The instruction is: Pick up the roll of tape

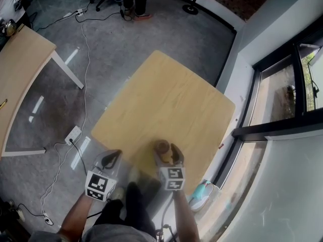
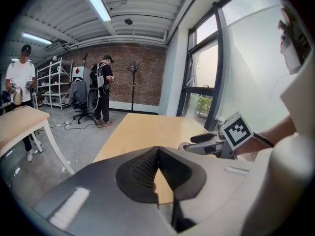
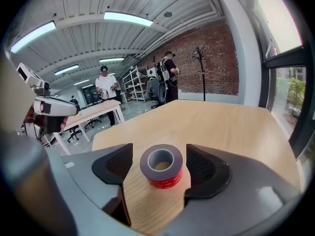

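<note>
**Jaws Wide Around the Tape, No Grip Yet**

Head view first. Spotted the roll of tape standing on the desk, close to the near edge. Found the right hand-held gripper bracketing it from the near side. Picked out the left hand-held gripper at the desk's near-left edge, well apart from the roll and taking no part.

On to the left gripper view. Showed dark pads pressed together, closed on nothing. Caught the other tool and its marker cube off to the right, low over the wood.

Then the right gripper view, the one that mattered. Showed jaws spread wide, one on each side of the roll. Showed bare wood between each pad and the roll, so no contact either side. Found the roll upright on its end, hole facing up, grey on top with a red band below, sitting roughly midway in the gap.

Looked simple from there, yet carried risks. Could have skidded the roll across the smooth wood by closing with one pad landing first. Could have tipped it by pinching only the top rim. Could have nudged it off that near edge by shoving it during the squeeze.
</note>
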Demonstrator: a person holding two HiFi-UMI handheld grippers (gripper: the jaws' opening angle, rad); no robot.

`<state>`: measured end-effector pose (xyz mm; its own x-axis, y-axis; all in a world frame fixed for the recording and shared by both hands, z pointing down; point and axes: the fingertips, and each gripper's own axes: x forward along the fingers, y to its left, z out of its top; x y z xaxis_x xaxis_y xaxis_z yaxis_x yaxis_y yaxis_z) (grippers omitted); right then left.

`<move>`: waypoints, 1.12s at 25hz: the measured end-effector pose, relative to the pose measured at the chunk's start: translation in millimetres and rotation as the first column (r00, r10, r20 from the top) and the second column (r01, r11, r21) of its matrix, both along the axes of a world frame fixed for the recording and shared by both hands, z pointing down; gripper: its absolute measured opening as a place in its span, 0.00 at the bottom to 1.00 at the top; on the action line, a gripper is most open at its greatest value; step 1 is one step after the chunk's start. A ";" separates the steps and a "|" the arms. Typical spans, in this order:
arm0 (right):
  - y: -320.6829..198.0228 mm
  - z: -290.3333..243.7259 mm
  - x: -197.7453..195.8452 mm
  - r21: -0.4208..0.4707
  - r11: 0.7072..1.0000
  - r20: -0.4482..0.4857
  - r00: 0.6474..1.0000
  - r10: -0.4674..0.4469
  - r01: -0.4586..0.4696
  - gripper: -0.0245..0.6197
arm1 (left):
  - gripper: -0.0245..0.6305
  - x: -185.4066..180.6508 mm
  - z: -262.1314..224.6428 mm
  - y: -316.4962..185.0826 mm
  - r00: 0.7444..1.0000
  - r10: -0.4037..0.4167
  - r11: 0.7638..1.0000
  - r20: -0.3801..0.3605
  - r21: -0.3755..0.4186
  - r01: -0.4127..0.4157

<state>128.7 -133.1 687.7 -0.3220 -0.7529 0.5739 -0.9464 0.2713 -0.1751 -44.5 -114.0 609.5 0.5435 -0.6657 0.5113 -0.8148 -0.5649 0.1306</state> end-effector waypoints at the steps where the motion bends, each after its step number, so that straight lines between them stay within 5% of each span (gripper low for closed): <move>1: 0.1 1.3 0.4 -0.002 1.000 -0.001 1.000 0.002 -0.002 0.59 | 0.04 0.4 1.1 0.3 1.000 0.001 1.000 0.000 -0.002 -0.001; 20: -1.0 28.5 -1.2 -0.038 0.999 -0.001 1.000 0.015 -0.015 0.63 | 0.04 -5.3 21.2 1.1 1.000 -0.013 0.999 0.008 -0.042 0.014; 28: -3.2 30.0 -0.1 -0.045 0.999 -0.025 1.000 0.012 -0.014 0.57 | 0.04 -5.6 21.2 -2.4 1.000 -0.023 0.999 0.004 -0.044 0.023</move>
<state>128.6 -136.4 717.7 -0.2975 -0.7303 0.6150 -0.9541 0.2513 -0.1630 -50.1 -116.4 630.7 0.5265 -0.6545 0.5426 -0.8279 -0.5399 0.1521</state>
